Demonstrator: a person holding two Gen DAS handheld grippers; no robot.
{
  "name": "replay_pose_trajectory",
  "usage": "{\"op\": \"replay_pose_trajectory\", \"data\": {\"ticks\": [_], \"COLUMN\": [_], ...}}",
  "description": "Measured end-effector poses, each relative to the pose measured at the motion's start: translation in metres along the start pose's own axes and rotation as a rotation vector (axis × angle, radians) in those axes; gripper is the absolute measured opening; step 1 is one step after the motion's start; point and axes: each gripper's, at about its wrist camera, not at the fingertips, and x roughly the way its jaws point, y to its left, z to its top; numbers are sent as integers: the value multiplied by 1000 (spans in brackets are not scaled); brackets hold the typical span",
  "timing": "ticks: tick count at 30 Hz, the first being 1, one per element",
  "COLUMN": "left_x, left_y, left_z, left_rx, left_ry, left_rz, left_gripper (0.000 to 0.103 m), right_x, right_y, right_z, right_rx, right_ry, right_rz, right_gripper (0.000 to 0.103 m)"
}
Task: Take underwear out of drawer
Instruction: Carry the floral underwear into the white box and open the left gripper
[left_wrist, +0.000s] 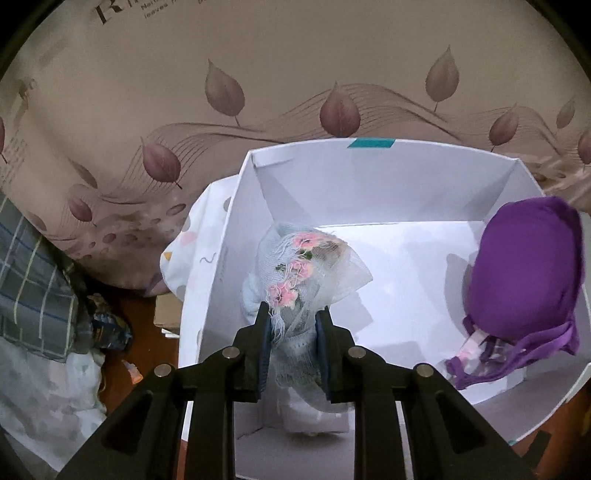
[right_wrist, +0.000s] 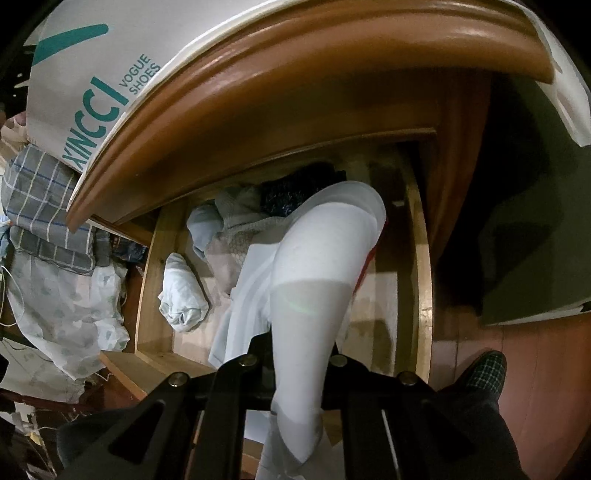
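Left gripper (left_wrist: 293, 314) angled down over white box (left_wrist: 207, 295), clamping lace garment (left_wrist: 295, 280); purple bra (left_wrist: 524, 273) to right. Right gripper (right_wrist: 301, 343) angled down above drawer (right_wrist: 155, 295), clamping white garment (right_wrist: 314, 277).

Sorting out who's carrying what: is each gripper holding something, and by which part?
Left gripper pinches the pale lace garment with pink flowers by its lower end, above the white box. Right gripper clamps the white garment near one end, above the drawer.

Both fisheye views bowed hard at their dark, vignetted rims; the white box (left_wrist: 406, 258) stood brightly, evenly lit with soft shadows; the purple bra (left_wrist: 524, 273) smeared with motion blur; the drawer (right_wrist: 419, 258) sat dimmer, its surroundings deeply shadowed.
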Motion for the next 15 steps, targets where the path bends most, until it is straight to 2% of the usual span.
{"op": "replay_pose_trajectory", "data": {"ticks": [2, 12, 15], "left_x": [5, 9, 6], "left_y": [1, 0, 1], "left_z": [-1, -6, -9], "left_rx": [-2, -3, -4], "left_ry": [3, -1, -12], "left_rz": [10, 33, 30], "left_gripper": [26, 34, 42], "right_x": [1, 3, 4], "right_y": [1, 1, 1], "right_z": [0, 0, -1], "right_rx": [-4, -6, -5], "right_ry": [1, 8, 12], "right_rz": [1, 0, -1], "right_gripper": [8, 8, 8]}}
